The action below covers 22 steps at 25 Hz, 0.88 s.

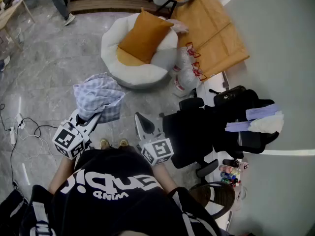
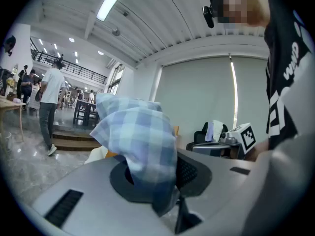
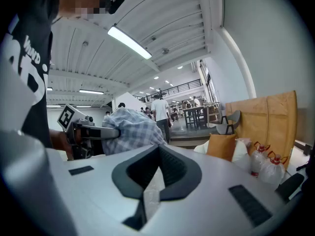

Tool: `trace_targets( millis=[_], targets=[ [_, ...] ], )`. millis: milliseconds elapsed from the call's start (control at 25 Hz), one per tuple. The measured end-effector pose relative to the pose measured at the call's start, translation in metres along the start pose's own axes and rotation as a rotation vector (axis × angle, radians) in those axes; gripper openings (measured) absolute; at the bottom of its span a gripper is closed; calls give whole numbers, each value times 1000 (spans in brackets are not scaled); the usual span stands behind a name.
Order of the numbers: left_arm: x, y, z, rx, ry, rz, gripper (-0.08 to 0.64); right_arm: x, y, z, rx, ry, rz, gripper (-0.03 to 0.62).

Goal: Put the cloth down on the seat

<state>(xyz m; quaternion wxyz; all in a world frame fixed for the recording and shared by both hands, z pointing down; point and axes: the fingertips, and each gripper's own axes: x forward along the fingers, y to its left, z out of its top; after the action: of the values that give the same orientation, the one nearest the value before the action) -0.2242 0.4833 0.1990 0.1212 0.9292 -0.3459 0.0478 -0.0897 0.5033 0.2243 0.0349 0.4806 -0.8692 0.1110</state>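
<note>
Between L gripper (image 2: 150, 177) jaws: plaid cloth (image 2: 133, 136), clamped tight, bunched, held in air. R gripper (image 3: 157, 154) jaws closed, empty, just beside. White seat (image 1: 142, 76) w/ orange cushion (image 1: 142, 36) ahead, apart from cloth.

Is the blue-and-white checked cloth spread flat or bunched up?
Bunched up: the blue-and-white checked cloth sits crumpled in loose folds, pinched in the left gripper.
</note>
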Motion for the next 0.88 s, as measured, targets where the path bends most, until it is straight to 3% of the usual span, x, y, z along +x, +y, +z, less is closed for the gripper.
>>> trace_targets(
  millis=[880],
  targets=[
    [-21, 8, -11, -17, 33, -45, 86, 0, 22, 3, 40, -29, -11, 19]
  ],
)
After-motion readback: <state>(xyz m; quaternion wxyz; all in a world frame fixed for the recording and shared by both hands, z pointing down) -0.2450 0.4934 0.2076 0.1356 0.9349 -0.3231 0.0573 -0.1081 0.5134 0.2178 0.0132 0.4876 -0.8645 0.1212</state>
